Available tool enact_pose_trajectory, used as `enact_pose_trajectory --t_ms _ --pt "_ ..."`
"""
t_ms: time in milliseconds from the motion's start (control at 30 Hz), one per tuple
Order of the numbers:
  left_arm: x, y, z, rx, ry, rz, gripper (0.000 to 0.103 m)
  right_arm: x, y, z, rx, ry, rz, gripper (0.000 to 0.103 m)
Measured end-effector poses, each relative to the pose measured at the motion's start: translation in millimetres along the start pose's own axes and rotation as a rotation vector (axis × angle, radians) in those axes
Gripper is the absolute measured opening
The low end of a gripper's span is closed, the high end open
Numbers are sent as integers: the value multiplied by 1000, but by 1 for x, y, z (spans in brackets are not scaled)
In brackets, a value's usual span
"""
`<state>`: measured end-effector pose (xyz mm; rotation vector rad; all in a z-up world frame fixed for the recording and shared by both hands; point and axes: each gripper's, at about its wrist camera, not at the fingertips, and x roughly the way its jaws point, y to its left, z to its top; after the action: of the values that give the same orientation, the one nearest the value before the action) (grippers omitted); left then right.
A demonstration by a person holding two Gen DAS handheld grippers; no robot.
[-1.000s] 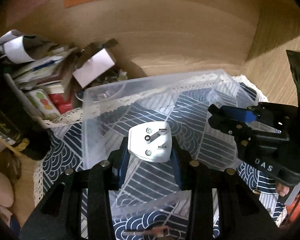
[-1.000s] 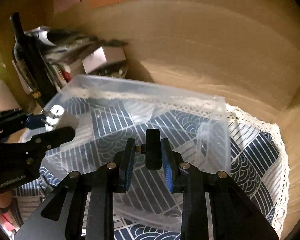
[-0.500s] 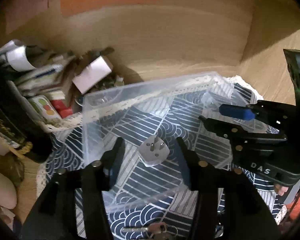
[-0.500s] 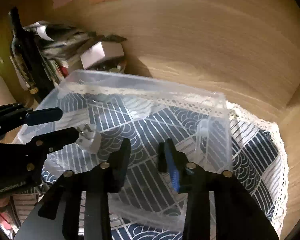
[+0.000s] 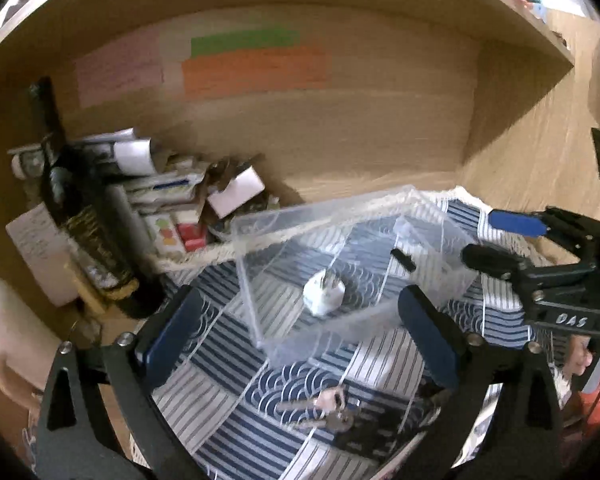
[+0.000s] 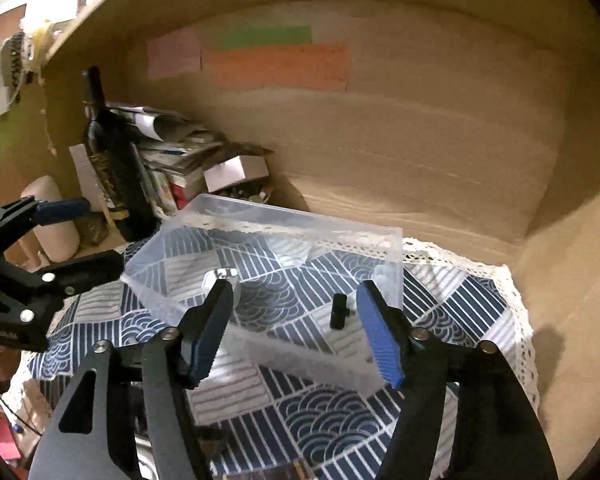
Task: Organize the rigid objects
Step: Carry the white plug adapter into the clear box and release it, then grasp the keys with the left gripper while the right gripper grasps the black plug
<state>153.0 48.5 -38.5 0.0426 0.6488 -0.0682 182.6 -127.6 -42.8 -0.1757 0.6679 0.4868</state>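
clear bin (image 5: 260, 304): 1 | white plug (image 5: 323, 295): 1 | black part (image 5: 403, 259): 1 | key bunch (image 5: 328, 407): 1 | dark bottle (image 5: 84, 216): 1 | cloth (image 5: 228, 412): 1

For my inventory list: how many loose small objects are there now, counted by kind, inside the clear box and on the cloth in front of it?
White plug adapter, in the clear box: 1
Small black part, in the box: 1
Bunch of keys, on the patterned cloth: 1
Total: 3

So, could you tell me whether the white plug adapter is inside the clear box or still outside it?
Inside. The white plug adapter lies on the floor of the clear box, prongs up, held by no gripper.
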Motion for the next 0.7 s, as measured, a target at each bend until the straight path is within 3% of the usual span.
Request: enact_pose_trajectory --t_ms 233,367,500,700 --pt "12 9 -37 -9 102 -11 100 -10 8 -32 3 37 6 62" --pt "28 10 -59 -1 179 -22 100 -2 9 -60 5 102 -6 71" --pt "51 6 -77 2 276 -35 100 5 4 -83 31 172 1 71" --pt "74 -4 -85 -23 353 -76 100 6 12 -91 30 187 47 71"
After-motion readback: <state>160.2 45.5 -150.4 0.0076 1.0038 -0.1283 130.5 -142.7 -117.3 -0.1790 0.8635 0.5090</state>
